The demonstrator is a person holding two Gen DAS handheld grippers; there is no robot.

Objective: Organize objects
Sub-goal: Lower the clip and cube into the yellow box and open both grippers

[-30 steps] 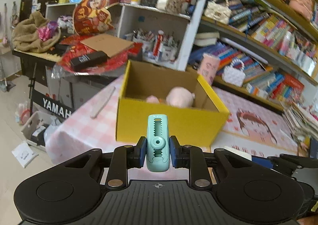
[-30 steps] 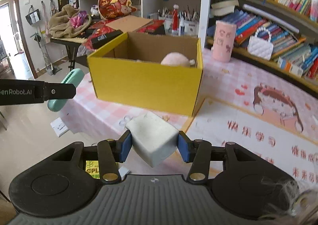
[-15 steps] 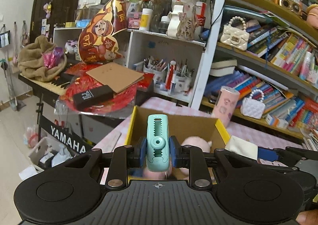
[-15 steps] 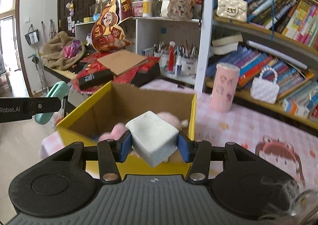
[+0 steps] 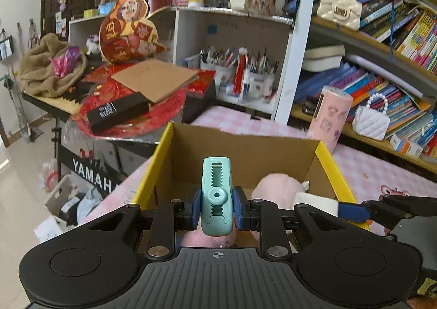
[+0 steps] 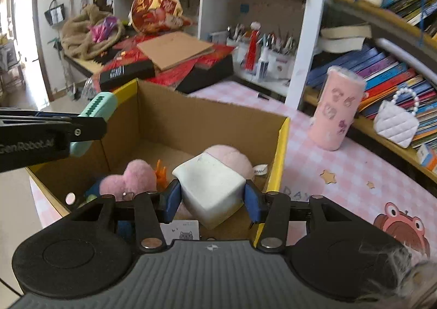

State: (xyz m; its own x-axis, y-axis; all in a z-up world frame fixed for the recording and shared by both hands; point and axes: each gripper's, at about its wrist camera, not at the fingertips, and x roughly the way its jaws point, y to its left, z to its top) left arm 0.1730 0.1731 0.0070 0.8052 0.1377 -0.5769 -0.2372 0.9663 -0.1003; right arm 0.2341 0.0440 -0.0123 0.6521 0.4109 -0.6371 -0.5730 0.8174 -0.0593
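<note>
My left gripper is shut on a mint-green toothed clip and holds it above the near left part of the open yellow cardboard box. My right gripper is shut on a white foam block and holds it over the box, above the pink plush toys inside. The left gripper and its clip show at the left of the right wrist view. The right gripper's block shows at the right of the left wrist view.
The box stands on a pink checked tablecloth. A pink tumbler and a white quilted purse stand behind it by bookshelves. A cluttered keyboard stand with red items and a black box is at the left. A small card lies in the box.
Both grippers have moved forward from in front of the box to over its opening. Each keeps its hold on its object.
</note>
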